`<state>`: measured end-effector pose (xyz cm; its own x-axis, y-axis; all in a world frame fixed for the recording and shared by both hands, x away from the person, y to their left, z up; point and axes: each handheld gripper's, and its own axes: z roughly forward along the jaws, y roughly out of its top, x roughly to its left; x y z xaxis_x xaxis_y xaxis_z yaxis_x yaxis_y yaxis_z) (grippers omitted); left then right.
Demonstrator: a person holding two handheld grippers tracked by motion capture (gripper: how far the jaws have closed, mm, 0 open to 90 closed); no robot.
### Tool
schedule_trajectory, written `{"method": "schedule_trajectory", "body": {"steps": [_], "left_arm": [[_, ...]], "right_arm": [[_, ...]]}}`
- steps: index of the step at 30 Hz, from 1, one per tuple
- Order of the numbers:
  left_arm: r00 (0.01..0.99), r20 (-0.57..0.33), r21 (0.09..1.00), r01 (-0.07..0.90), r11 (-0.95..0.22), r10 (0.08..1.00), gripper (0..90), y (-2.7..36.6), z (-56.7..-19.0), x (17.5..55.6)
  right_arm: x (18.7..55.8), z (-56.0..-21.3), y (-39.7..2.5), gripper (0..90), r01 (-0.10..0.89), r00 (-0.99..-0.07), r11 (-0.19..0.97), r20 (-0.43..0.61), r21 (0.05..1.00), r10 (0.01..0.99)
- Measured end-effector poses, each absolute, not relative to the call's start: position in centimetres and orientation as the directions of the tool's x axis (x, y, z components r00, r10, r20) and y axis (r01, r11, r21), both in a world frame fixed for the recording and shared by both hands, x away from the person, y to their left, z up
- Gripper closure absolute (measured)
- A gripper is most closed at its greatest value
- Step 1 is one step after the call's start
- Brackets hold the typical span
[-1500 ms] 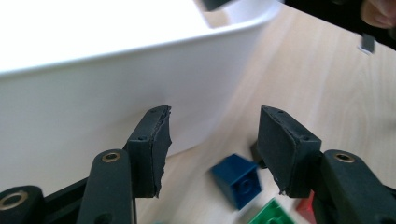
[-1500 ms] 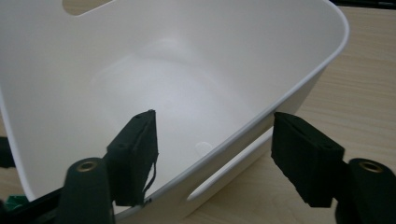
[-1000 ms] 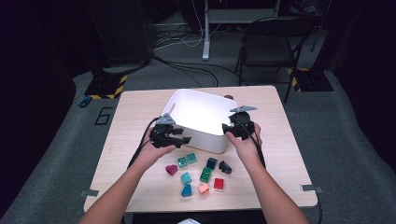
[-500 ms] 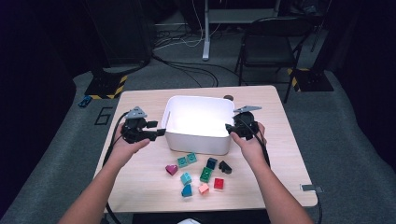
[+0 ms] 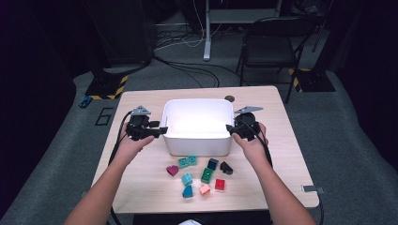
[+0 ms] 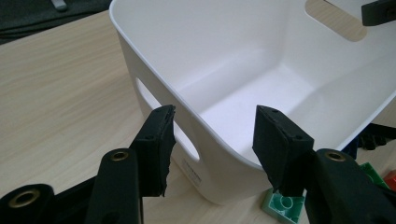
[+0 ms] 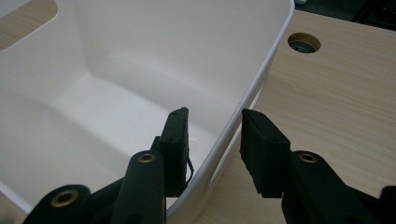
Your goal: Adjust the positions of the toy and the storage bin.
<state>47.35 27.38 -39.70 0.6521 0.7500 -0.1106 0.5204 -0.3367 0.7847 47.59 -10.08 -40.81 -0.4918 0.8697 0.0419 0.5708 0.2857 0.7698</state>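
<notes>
At table centre sits my white tub [image 5: 197,140], glossy, handle slots in its ends; left gripper [image 6: 212,135] at nine o'clock and right gripper [image 7: 215,135] at three straddle its rim, jaws wide.

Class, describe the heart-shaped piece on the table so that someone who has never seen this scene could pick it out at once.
Start at the white bin in the middle of the wooden table; a cluster of small toy blocks lies just in front of it. The heart-shaped piece sits at the cluster's left edge. It is the one dark magenta block, rounded among green, teal, red and black ones.

A light wooden table [image 5: 141,101] carries a white bin [image 5: 197,145] and small toy blocks [image 5: 206,176].
</notes>
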Motion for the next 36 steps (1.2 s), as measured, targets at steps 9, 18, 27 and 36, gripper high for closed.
{"method": "schedule_trajectory", "body": {"steps": [9,18,27,36], "left_arm": [[0.667,-0.105,0.775,0.520,-0.359,0.738,50.3,27.4,-39.8,46.7],[0.668,-0.116,0.781,0.519,-0.348,0.735,50.5,28.3,-39.9,45.4],[0.672,-0.119,0.786,0.514,-0.344,0.731,50.5,28.6,-40.0,44.3],[0.675,-0.108,0.777,0.515,-0.362,0.730,50.8,28.5,-39.9,43.3]], "right_arm": [[47.4,-40.9,-10.2,62.1,0.564,-0.515,0.282,0.064,0.776,0.855],[46.3,-40.9,-9.6,61.0,0.561,-0.529,0.289,0.067,0.775,0.846],[45.0,-40.8,-9.2,60.1,0.561,-0.536,0.309,0.053,0.768,0.843],[44.1,-40.9,-9.3,59.8,0.572,-0.532,0.294,0.073,0.766,0.843]]}}
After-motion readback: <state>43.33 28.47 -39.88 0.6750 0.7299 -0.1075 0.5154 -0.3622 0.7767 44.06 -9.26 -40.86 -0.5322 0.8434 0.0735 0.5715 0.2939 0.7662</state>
